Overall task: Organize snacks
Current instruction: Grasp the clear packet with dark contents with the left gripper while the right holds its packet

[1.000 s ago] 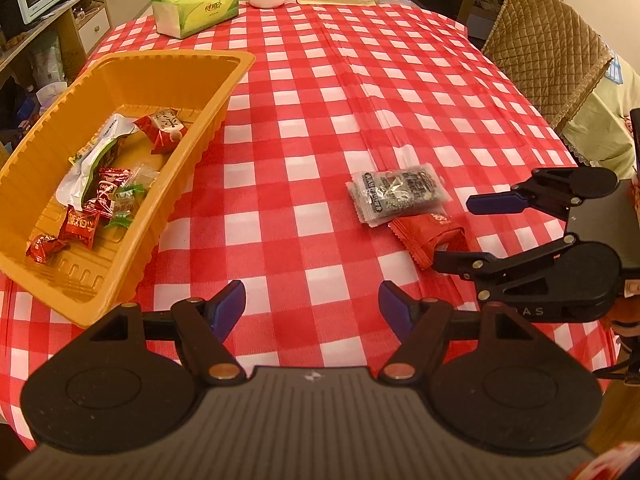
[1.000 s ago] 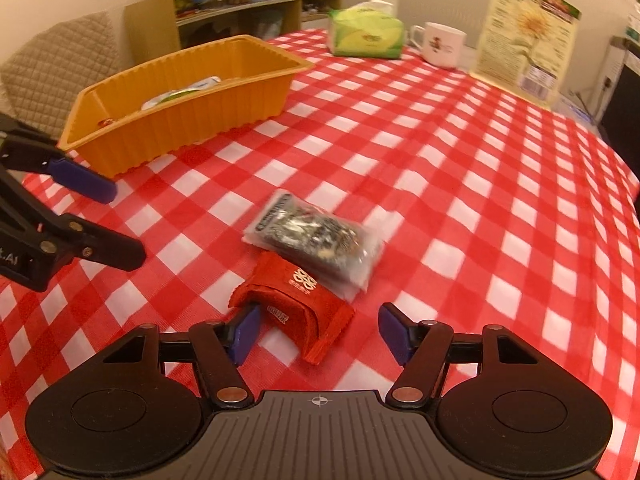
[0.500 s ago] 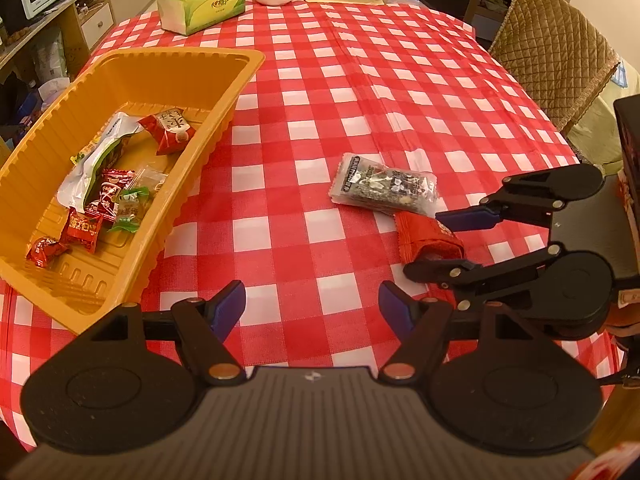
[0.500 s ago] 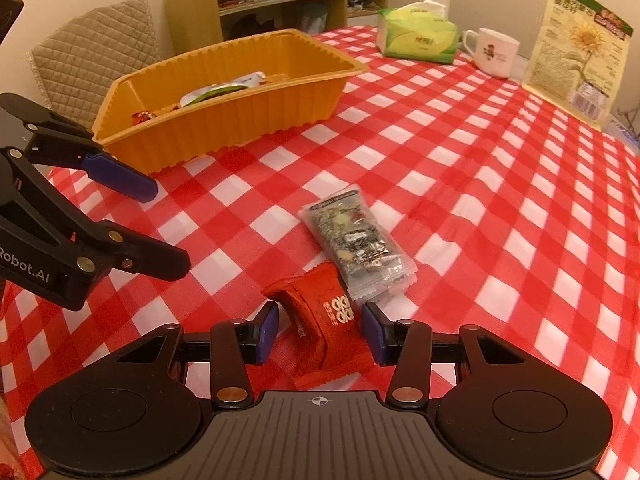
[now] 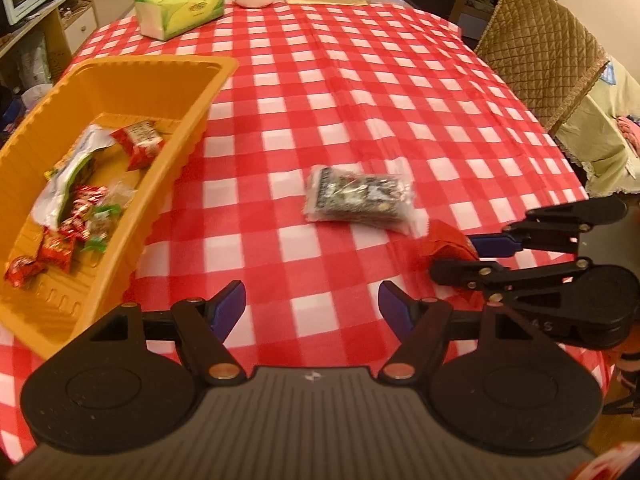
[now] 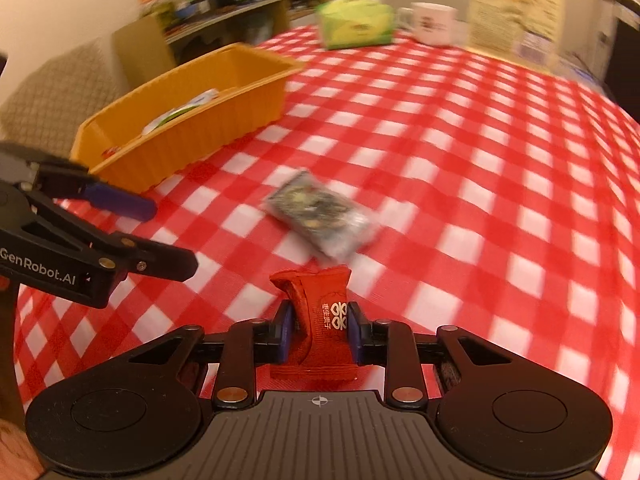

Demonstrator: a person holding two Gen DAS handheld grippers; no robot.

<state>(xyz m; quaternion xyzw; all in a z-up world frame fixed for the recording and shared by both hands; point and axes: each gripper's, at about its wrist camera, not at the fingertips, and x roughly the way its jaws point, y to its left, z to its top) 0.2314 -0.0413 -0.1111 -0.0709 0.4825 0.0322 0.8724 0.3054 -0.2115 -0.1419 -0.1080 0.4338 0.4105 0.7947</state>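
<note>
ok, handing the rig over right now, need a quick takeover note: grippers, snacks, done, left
Right hand-held gripper: jaws closing on the red snack packet, pads on both sides.
Left hand-held gripper: open, empty, over the tablecloth.
Orange bin: already holds several snacks.
Dark snack packet: on the cloth, between the bin and the red packet.
Left: drop the red packet in the bin, then the dark one.
</note>
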